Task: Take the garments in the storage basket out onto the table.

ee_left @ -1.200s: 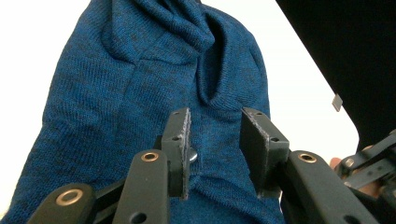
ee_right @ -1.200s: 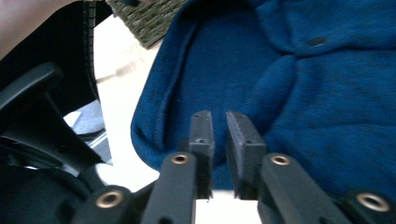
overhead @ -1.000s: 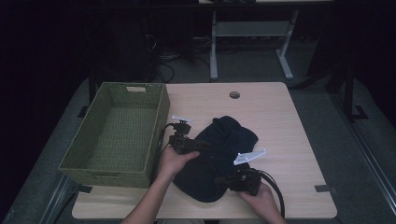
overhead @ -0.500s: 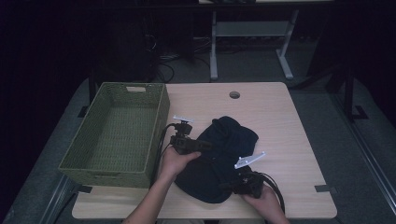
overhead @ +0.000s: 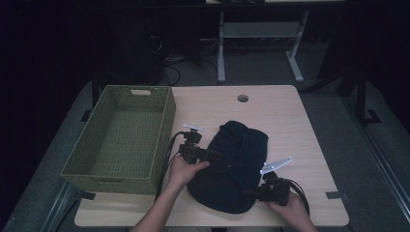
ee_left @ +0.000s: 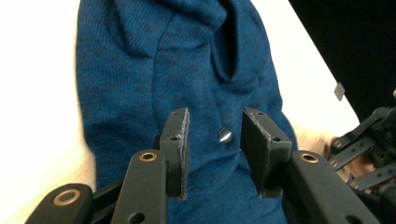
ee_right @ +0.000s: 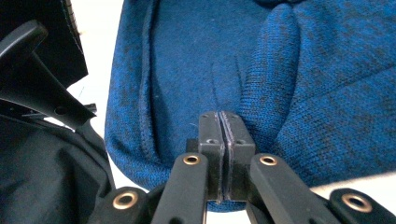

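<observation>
The right gripper [ee_right: 219,122] has its jaws pressed together, pinching a thin fold at the near hem of the blue garment [ee_right: 299,84]; the cloth puckers just ahead of the tips. Seen from the high view, this right gripper [overhead: 252,193] sits at the garment's near right side, close to the table's near edge, held in the right hand [overhead: 290,210].

The left gripper [ee_left: 215,130] stands partly open over the garment [ee_left: 154,70], a small metal snap [ee_left: 225,135] showing between the jaws; whether the pads press the cloth is hard to tell, though they seem to hover clear of it. From above, the left gripper [overhead: 212,155] lies at the garment's left side, held in the left hand [overhead: 183,170].

The garment [overhead: 237,164] lies bunched on the table [overhead: 290,111], near the middle and toward the near edge. A green woven basket [overhead: 121,140] stands along the table's left edge.
</observation>
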`<state>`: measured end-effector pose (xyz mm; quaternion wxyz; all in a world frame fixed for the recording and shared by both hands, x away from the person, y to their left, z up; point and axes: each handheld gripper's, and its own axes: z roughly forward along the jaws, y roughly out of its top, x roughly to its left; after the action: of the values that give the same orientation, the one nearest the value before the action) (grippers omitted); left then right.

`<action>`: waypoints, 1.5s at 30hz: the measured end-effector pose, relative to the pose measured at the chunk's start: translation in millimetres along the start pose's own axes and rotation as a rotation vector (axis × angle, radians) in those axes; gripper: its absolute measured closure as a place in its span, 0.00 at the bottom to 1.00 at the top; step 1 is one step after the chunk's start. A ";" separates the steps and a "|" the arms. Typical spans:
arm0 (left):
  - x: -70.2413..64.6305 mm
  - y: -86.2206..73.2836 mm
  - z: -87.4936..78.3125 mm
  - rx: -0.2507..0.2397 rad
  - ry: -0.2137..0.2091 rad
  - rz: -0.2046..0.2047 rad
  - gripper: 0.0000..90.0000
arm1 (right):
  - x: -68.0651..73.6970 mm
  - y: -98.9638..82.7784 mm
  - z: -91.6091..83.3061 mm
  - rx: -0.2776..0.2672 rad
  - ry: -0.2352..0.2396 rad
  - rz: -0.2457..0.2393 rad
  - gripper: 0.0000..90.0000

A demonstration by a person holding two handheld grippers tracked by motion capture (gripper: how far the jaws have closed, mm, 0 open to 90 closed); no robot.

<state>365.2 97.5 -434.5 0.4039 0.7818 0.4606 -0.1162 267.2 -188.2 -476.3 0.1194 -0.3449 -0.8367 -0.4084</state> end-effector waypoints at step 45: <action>-5.4 -33.7 19.2 0.052 -0.008 0.034 0.73 | -44.3 20.3 -39.4 -0.048 -0.072 0.105 0.93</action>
<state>338.4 88.3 -461.7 0.3873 0.7992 0.4425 -0.1243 310.2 -231.0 -460.3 0.1023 -0.4053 -0.8113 -0.4088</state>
